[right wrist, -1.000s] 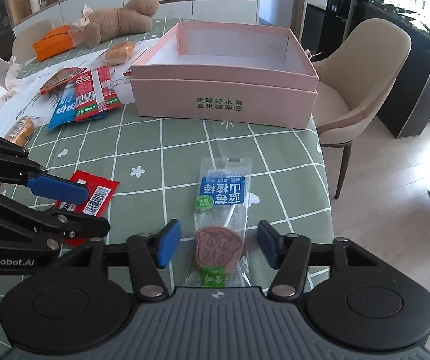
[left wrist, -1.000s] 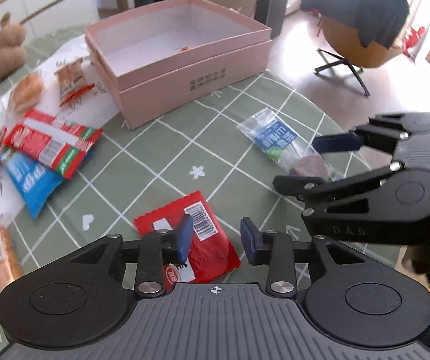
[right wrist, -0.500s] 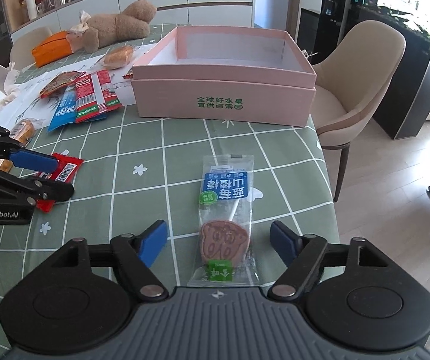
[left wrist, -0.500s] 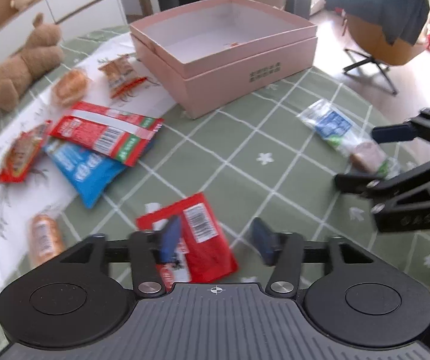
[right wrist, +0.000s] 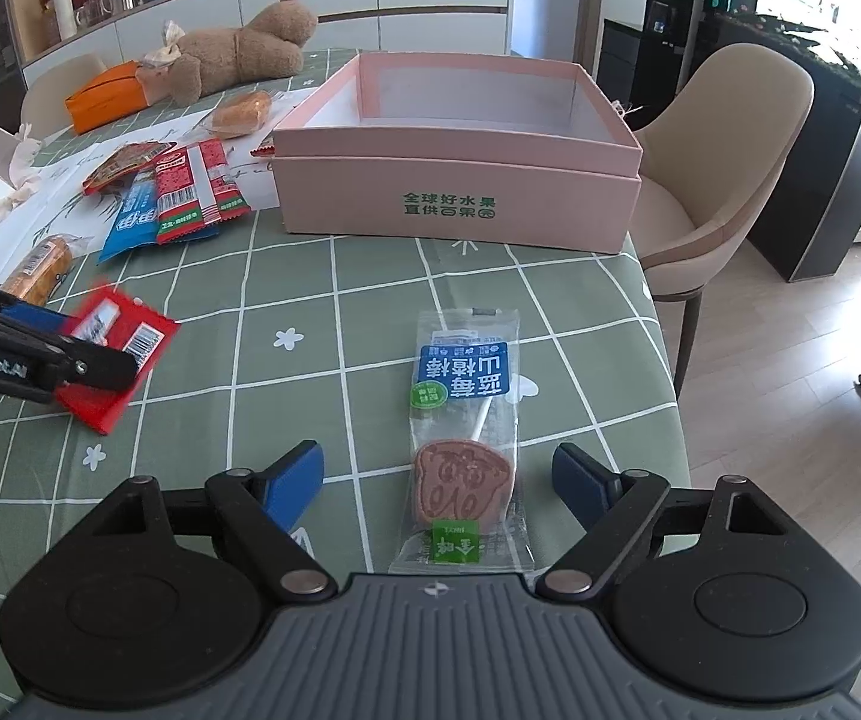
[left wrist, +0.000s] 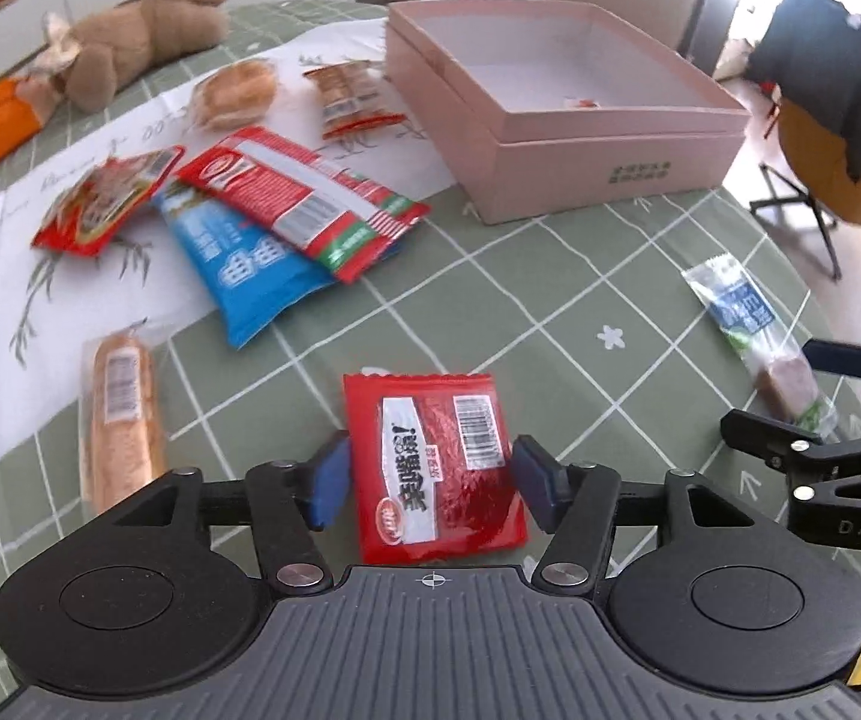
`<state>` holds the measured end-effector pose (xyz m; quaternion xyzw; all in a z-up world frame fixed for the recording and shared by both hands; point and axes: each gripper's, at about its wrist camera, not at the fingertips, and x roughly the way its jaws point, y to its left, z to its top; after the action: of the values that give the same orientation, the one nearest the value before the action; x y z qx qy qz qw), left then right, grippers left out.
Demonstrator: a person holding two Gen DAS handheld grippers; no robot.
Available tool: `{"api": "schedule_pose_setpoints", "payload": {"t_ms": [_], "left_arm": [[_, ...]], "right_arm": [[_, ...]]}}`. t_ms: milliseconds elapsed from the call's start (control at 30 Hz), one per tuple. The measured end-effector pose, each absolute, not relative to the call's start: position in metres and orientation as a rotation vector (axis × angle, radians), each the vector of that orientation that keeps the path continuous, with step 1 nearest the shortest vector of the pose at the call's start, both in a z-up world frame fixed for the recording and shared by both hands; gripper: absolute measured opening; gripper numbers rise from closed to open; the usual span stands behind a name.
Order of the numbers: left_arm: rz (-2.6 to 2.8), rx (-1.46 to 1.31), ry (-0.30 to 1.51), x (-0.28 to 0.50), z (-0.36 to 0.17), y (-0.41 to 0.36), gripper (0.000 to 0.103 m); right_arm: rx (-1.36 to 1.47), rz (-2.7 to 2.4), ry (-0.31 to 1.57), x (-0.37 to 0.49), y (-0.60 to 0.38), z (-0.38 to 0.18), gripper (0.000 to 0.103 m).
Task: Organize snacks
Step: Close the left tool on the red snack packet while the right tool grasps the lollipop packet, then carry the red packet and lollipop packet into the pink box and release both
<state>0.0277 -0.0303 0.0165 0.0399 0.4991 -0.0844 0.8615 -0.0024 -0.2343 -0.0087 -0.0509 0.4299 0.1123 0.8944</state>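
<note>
- Both grippers have widened since 1 second back, and the left gripper (left wrist: 430,474) has swung round so the red snack packet (left wrist: 439,462) now sits square between its blue pads instead of off to the left.
- Left fingers (left wrist: 328,480) are spread apart, 1 pad at each side edge of that red packet; whether they touch it is hard to tell, and the packet lies flat on the green checked tablecloth (left wrist: 550,276).
- Over on the right, the right gripper (right wrist: 439,480) is wide open too, pads well clear of the clear-wrapped lollipop snack (right wrist: 463,438), which lies lengthwise between them, brown disc end nearest the camera.
- Pink box (right wrist: 460,168) stands at the far side of the table, its top open, with only a tiny red scrap showing inside from the left view.
- Left of the box, a loose cluster waits: a long red-and-green packet (left wrist: 304,198) overlapping a blue packet (left wrist: 244,264), a small red pouch (left wrist: 106,198), 2 wrapped breads (left wrist: 121,414), and a strip of small sausages (left wrist: 346,96).
- Beyond them a brown plush toy (right wrist: 238,54) lies beside an orange pouch (right wrist: 107,95).
</note>
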Motion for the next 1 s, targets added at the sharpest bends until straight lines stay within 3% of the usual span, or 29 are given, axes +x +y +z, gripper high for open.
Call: {"api": "schedule_pose_setpoints", "payload": {"t_ms": [100,133,200,233,467,633,667,700,800,833,900,1000], "left_arm": [[-0.179,0.100,1.048,0.030,0.015,-0.035,0.069],[-0.184,0.102,1.049,0.029,0.015,-0.036,0.065],[-0.213,0.109,1.049,0.025,0.017,-0.038,0.065],[-0.228,0.114,1.049,0.022,0.017,-0.040,0.065],[-0.286,0.105,0.990,0.003,0.025,-0.043,0.059],[-0.369,-0.116,0.808,0.025,0.102,-0.027,0.060],[-0.387,-0.151,0.762,0.036,0.120,-0.025,0.062],[-0.409,-0.184,0.721,0.050,0.138,-0.025,0.064],[-0.460,-0.237,0.681,0.104,0.177,-0.031,0.065],[-0.464,-0.249,0.682,0.123,0.182,-0.035,0.065],[-0.478,-0.274,0.747,0.152,0.172,-0.044,0.065],[-0.487,-0.271,0.858,0.187,0.130,-0.061,0.065]], "right_arm": [[-0.106,0.233,0.894,-0.006,-0.235,-0.008,0.082],[-0.109,0.236,0.890,-0.008,-0.235,-0.007,0.080],[-0.128,0.259,0.880,-0.013,-0.234,-0.004,0.050],[-0.141,0.277,0.883,-0.016,-0.233,-0.002,0.040],[-0.148,0.288,0.888,-0.018,-0.237,0.013,0.035],[-0.069,0.315,0.741,-0.007,-0.255,0.074,0.033],[-0.076,0.323,0.689,-0.003,-0.256,0.092,0.015],[-0.092,0.324,0.637,0.005,-0.256,0.112,0.010],[-0.126,0.299,0.518,0.041,-0.249,0.164,0.014],[-0.128,0.297,0.512,0.055,-0.248,0.174,0.020],[-0.122,0.276,0.522,0.079,-0.246,0.183,0.046],[-0.106,0.271,0.596,0.094,-0.249,0.168,0.051]]}}
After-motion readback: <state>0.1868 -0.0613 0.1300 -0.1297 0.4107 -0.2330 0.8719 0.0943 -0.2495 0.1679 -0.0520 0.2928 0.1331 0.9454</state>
